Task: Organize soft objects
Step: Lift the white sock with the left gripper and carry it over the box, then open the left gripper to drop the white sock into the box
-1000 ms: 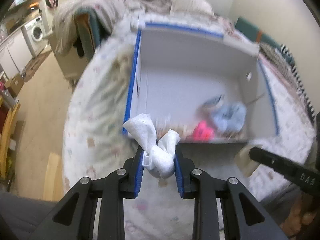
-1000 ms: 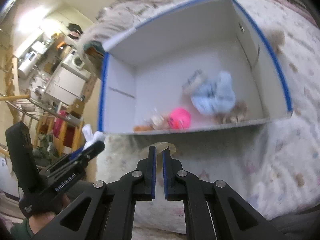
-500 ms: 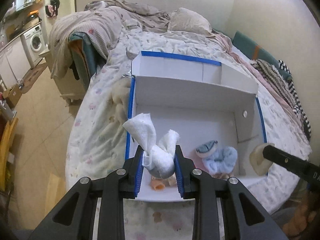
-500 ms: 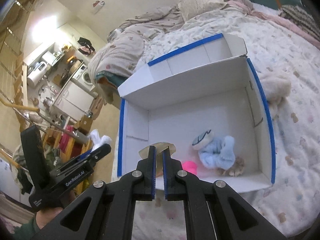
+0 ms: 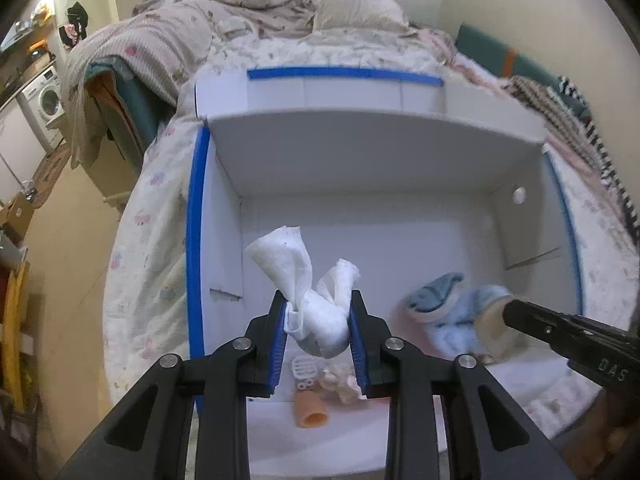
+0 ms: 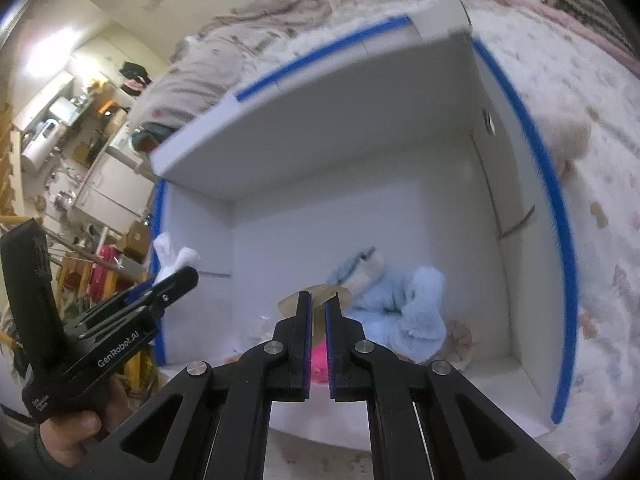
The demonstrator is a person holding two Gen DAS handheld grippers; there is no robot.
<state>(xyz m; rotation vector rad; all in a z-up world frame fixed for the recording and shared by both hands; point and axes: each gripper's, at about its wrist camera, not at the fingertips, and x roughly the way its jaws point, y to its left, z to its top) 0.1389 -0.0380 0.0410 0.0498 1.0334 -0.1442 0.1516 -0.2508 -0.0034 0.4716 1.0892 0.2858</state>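
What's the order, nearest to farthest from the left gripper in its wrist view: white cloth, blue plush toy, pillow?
1. white cloth: clamped in the left gripper.
2. blue plush toy: in the box, to the right.
3. pillow: far end of the bed.

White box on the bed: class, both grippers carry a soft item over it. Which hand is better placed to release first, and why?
Probably the left. The left gripper holds its white cloth over bare floor in the white box; the right gripper holds its beige piece above the blue plush toy.

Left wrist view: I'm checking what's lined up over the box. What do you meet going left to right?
Washing machine → box's blue left edge → white cloth in left gripper → blue plush → right gripper.
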